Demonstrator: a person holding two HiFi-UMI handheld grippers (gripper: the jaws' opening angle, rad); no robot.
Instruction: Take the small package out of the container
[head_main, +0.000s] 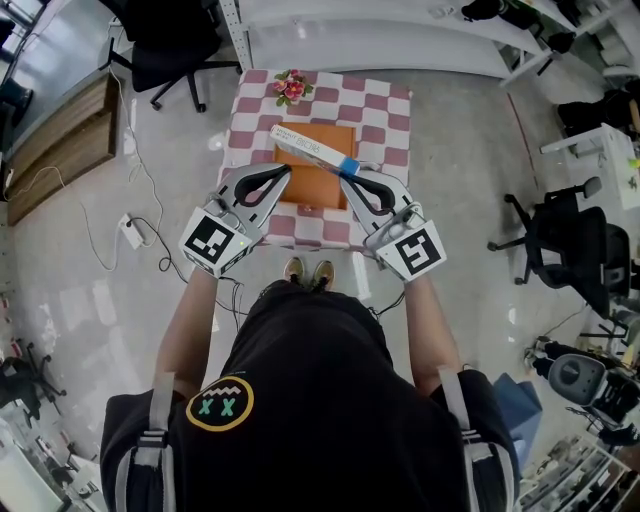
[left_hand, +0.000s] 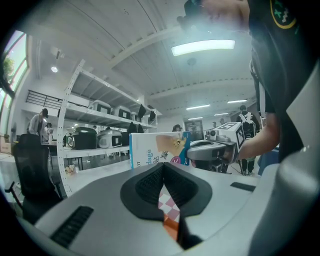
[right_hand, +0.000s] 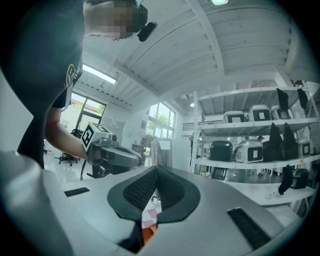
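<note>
Small package (head_main: 312, 150) is pinched at its blue end by the right gripper (head_main: 343, 175), fingers (right_hand: 150, 187) pressed together on the pkg's thin edge. Pkg hangs slantwise over the far part of the orange container (head_main: 318, 192), which sits mid-table on the checkered cloth (head_main: 385, 110). Left gripper (head_main: 287, 170) hovers just beside the container's left side, fingers (left_hand: 150, 182) closed tip to tip w/ nothing between them. Left gripper view shows the pkg standing on its long edge, printed face toward it. Flower (head_main: 292, 87) lies at the table's far edge.
</note>
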